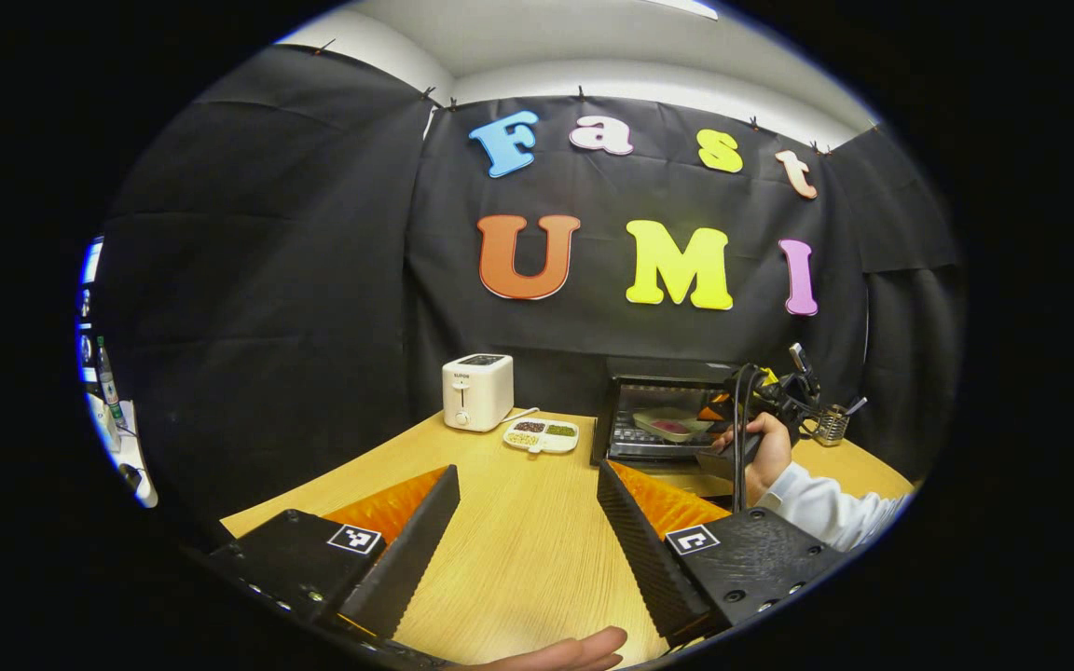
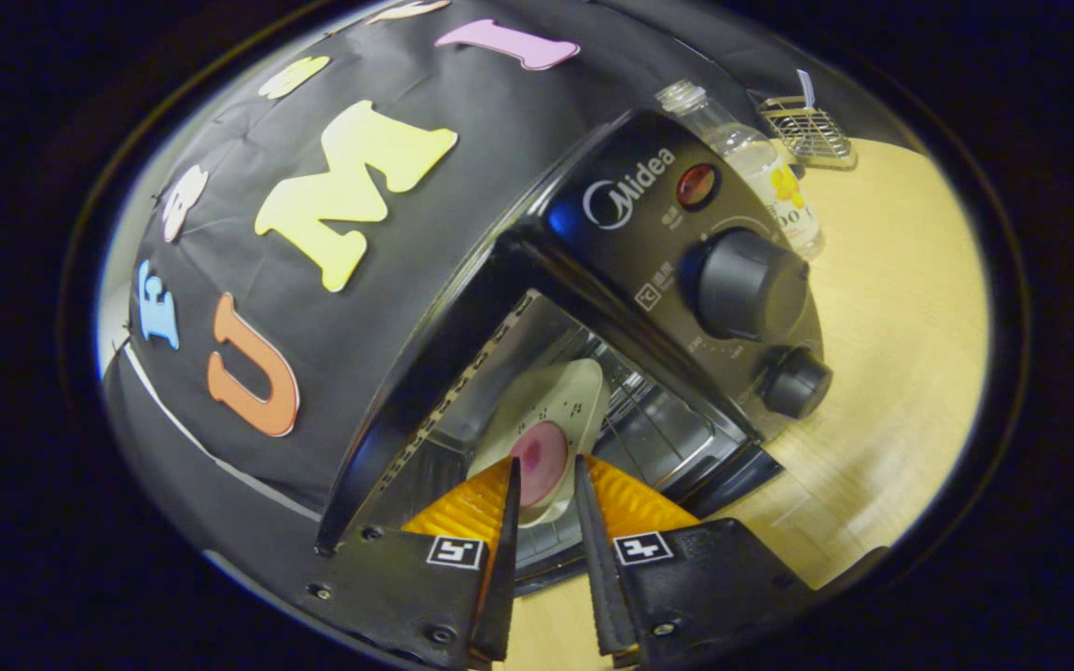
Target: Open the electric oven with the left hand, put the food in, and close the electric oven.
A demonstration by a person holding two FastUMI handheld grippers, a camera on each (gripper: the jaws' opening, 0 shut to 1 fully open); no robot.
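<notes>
Oven (image 2: pixel 649 242) open, right gripper (image 2: pixel 544 503) clamping the food tray's (image 2: pixel 546 419) near rim inside; left gripper (image 1: pixel 528 522) spread wide.

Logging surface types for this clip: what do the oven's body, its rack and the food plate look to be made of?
Oven: dark glossy casing, probably painted metal, going by its highlights.
Rack: thin bright bars, likely bare steel wire.
Plate: pale, matte, thin-rimmed; plastic or melamine, though ceramic is possible.

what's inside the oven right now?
The oven is open. Inside, a pale plate with pinkish food sits on the wire rack, its near edge between the right gripper fingers. The cavity's back, behind the plate, is hidden.
</notes>
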